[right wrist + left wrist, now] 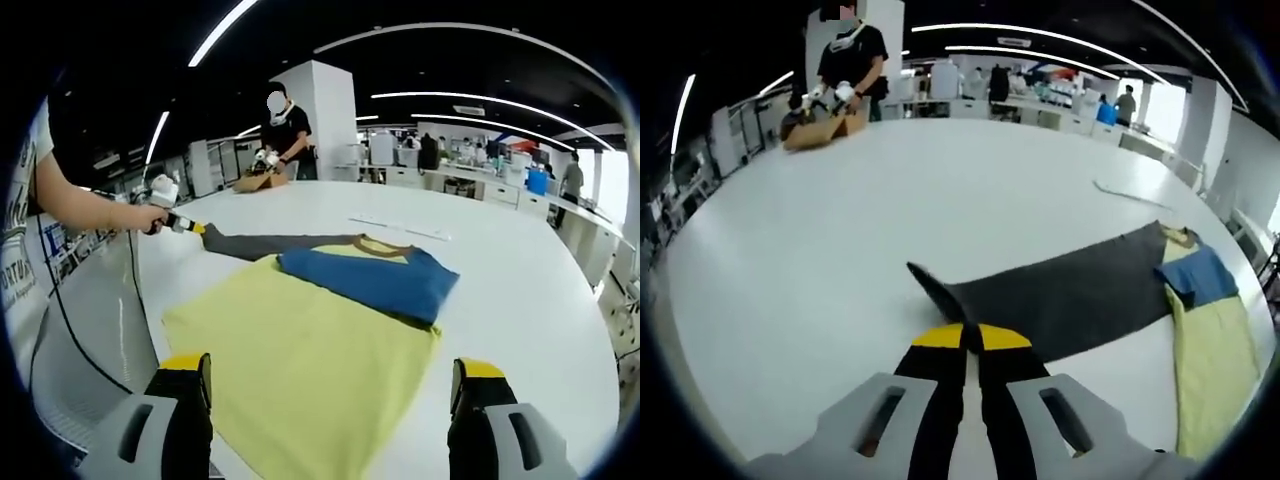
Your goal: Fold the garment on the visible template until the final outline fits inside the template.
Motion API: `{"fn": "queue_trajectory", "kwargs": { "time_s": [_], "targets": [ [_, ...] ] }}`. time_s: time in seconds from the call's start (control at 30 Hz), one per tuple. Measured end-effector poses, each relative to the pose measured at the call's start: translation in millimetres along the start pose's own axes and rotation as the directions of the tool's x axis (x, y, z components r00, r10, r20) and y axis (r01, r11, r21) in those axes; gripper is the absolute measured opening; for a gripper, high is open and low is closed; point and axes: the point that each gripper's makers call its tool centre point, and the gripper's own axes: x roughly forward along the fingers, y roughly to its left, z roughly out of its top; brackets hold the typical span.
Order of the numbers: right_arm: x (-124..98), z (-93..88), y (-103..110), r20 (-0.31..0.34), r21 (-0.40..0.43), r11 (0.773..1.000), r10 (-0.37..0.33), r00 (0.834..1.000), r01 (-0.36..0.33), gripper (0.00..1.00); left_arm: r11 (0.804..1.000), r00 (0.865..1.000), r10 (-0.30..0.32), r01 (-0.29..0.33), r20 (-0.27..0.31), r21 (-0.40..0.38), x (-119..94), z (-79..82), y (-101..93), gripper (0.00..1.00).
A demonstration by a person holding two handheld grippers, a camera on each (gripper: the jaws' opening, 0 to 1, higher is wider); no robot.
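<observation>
A garment lies spread on the white table (pixel 820 260). Its yellow body (pixel 300 360) is nearest the right gripper, a blue part (pixel 370 280) is folded across it, and a dark grey sleeve (pixel 1070 290) stretches out sideways. My left gripper (pixel 965 338) has its yellow-tipped jaws shut on the near edge of that sleeve, close to the cuff. In the right gripper view the left gripper (pixel 198 228), held in a person's hand, sits at the end of the grey sleeve (pixel 270 243). My right gripper (pixel 335 385) hovers over the yellow body with jaws wide open and nothing between them.
A person in black (pixel 285 125) works on a brown item (pixel 825 128) at the table's far side. A thin pale strip (pixel 1130 192) lies on the table beyond the garment. A black cable (pixel 60 310) hangs off the table's rounded edge by the left hand.
</observation>
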Motion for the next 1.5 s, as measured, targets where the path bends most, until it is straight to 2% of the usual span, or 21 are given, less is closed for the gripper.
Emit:
{"fn": "queue_trajectory", "kwargs": {
  "time_s": [0.37, 0.73, 1.5],
  "targets": [
    [-1, -0.5, 4, 0.002, -0.007, 1.0, 0.01, 1.0, -0.01, 0.99, 0.997, 0.997, -0.068, 0.067, 0.028, 0.038, -1, 17.6, -34.9, 0.0],
    [-3, -0.9, 9, 0.006, -0.01, 1.0, 0.019, 1.0, -0.019, 0.99, 0.985, 0.986, -0.154, 0.149, 0.06, 0.083, 1, 36.9, -72.6, 0.0],
    [0, -5.7, 21, 0.006, -0.007, 0.999, 0.044, 0.999, -0.044, 0.99, 0.943, 0.954, -0.295, 0.282, 0.054, 0.174, 4, 50.6, -147.8, 0.0]
  ]
}}
